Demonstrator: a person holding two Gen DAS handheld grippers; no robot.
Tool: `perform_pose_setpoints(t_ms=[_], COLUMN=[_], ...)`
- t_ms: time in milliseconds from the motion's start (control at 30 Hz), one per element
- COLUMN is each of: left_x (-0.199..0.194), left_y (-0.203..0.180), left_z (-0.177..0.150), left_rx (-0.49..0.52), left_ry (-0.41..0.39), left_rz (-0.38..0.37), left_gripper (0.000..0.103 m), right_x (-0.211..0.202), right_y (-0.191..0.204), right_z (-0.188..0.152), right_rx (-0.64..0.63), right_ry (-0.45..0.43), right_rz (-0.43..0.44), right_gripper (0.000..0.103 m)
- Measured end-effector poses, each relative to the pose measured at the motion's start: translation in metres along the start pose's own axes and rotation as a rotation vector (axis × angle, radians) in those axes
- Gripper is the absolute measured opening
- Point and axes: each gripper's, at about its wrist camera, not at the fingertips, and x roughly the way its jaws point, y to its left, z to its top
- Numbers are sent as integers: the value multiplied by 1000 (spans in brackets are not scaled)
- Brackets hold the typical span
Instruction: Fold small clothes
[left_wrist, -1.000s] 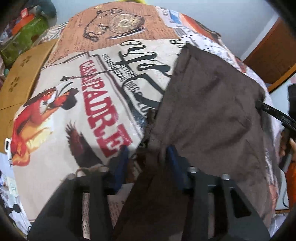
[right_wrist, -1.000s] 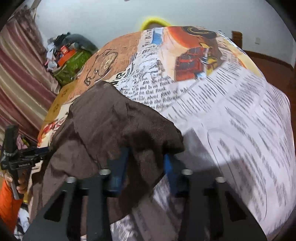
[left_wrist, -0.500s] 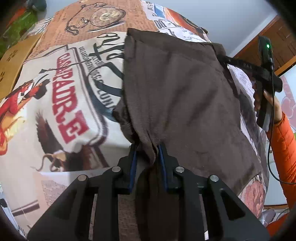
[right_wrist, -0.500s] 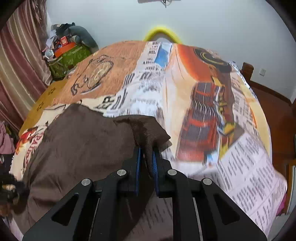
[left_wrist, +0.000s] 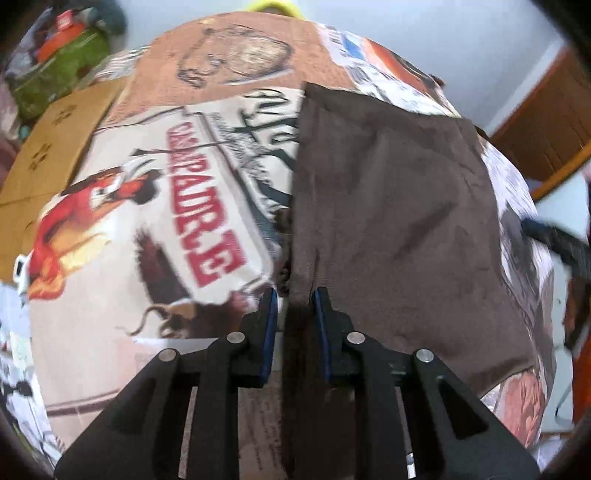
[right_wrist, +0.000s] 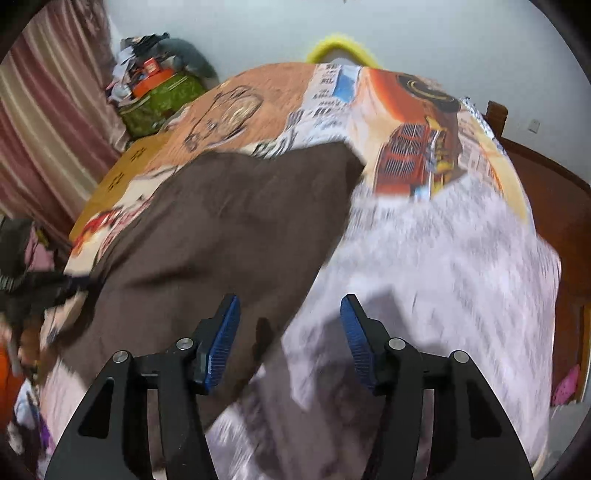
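We note a brown garment (left_wrist: 399, 221) spread flat on a bedspread (left_wrist: 155, 206) printed with newspaper text, red lettering and pictures. In the left wrist view it fills the centre and right of the frame, its straight left edge running down toward the bottom centre.

The left gripper (left_wrist: 294, 295) sits at the bottom centre, blue pads narrowly apart with a bunched strip of the brown cloth running between them; we cannot tell whether the pads press on it.

In the right wrist view the garment (right_wrist: 229, 236) lies centre-left. The right gripper (right_wrist: 290, 306) is at bottom centre, its jaws opening, wide apart, nothing pinched; cloth edge and bedspread (right_wrist: 443, 258) lie beneath. A cardboard box (left_wrist: 48, 155) sits at left.
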Motion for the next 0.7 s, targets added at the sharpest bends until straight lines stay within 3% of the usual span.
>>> perform_pose_setpoints(t_ms=[67, 133, 400, 500, 567, 700], left_x=[-7, -13, -23, -24, -23, -22], left_y=[5, 9, -4, -11, -15, -19], left_z=[-3, -11, -49, -59, -63, -67], left_rx=[-21, -31, 32, 63, 70, 65], left_ry=[-4, 4, 25, 26, 31, 38], left_rz=[1, 19, 54, 72, 70, 55], left_gripper=[28, 40, 46, 54, 56, 57], right_x=[-5, -8, 13, 18, 20, 24], right_y=[8, 16, 37, 41, 49, 64], right_z=[-15, -27, -61, -62, -61, -61], right_rx=[4, 18, 120, 128, 86, -11], right_ry=[13, 26, 129, 110, 99, 99], right_rz=[17, 46, 189, 203, 198, 180], right_gripper=[53, 53, 53, 56, 51, 17])
